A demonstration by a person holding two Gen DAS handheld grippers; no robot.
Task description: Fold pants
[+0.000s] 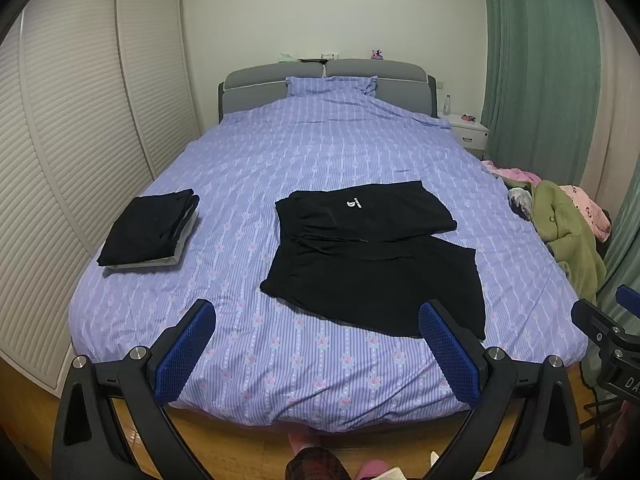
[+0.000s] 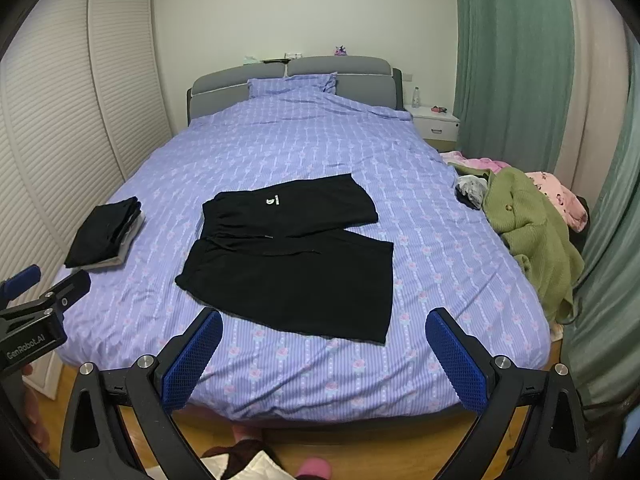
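Observation:
Black shorts-length pants (image 1: 372,256) (image 2: 296,256) lie spread flat on the purple striped bed, waistband to the left, legs pointing right, a small white logo on the far leg. My left gripper (image 1: 316,336) hovers wide open over the near edge of the bed, short of the pants, nothing between its blue pads. My right gripper (image 2: 324,344) is likewise wide open and empty, just before the pants' near hem. Each gripper shows at the edge of the other's view: the right one (image 1: 608,320), the left one (image 2: 36,304).
A stack of folded dark clothes (image 1: 150,232) (image 2: 106,236) sits at the bed's left side. A heap of green and pink garments (image 1: 560,220) (image 2: 532,220) lies at the right edge. Louvred wardrobe doors (image 1: 80,140) stand left, green curtains (image 2: 516,60) and a white nightstand (image 2: 436,124) right. A person's feet stand on the wooden floor below.

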